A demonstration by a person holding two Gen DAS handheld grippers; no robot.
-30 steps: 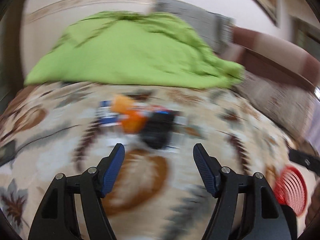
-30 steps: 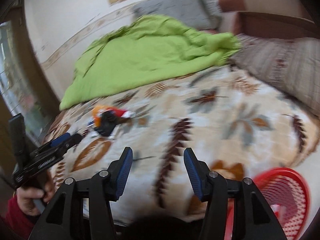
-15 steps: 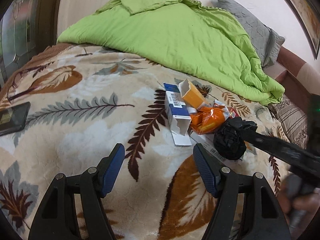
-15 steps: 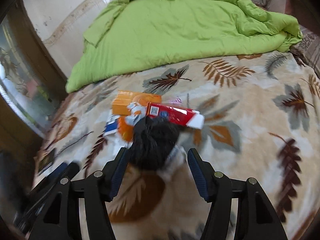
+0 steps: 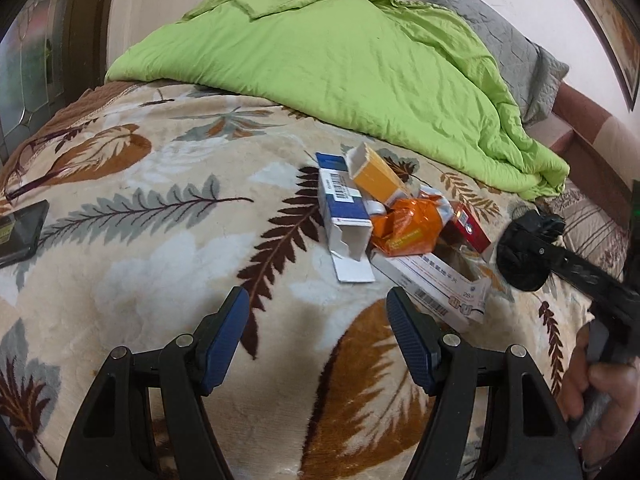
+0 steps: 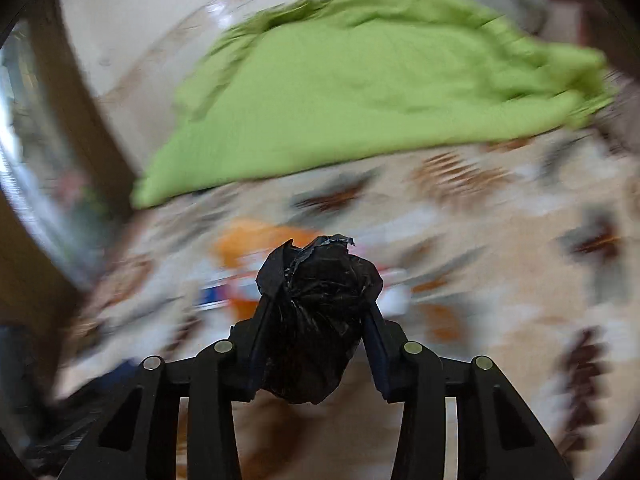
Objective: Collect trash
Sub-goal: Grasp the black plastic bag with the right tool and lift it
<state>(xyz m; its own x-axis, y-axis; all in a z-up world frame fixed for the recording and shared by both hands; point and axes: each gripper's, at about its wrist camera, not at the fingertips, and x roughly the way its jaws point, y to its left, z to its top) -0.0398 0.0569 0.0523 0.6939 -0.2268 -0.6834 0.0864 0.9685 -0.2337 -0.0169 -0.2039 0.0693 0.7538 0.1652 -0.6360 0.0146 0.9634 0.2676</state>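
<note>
Trash pile (image 5: 400, 236): a loose heap of empty packaging lying on the leaf-patterned blanket (image 5: 160, 264), just ahead of the left gripper and slightly to its right.
Blue and white carton (image 5: 342, 210): at the pile's left edge, end flap open toward the camera.
Orange carton (image 5: 378, 178): tilted, leaning on the blue and white carton, open end up.
Orange wrapper (image 5: 408, 226): crumpled, in the middle of the pile, touching both cartons.
Red box (image 5: 470, 228): at the far right of the pile, just beside the wrapper.
Long white box (image 5: 436, 286): flat on the blanket at the pile's near side, barcode facing up, partly under the wrapper.
Black bag (image 6: 316, 320): a crumpled wad of black plastic, clear of the pile to its right; whether it touches the blanket cannot be told.
Right gripper (image 6: 316, 344): fingers closed against both sides of the black bag, gripping it; the background in its own view is blurred. In the left wrist view it (image 5: 532, 242) reaches in from the right with the bag at its tip.
Left gripper (image 5: 318, 312): fingers spread wide, nothing between them, above a brown leaf print.
Green quilt (image 5: 340, 60): bunched at the far side of the bed.
Phone (image 5: 20, 232): dark, flat on the blanket at the left edge, well apart from the pile.
</note>
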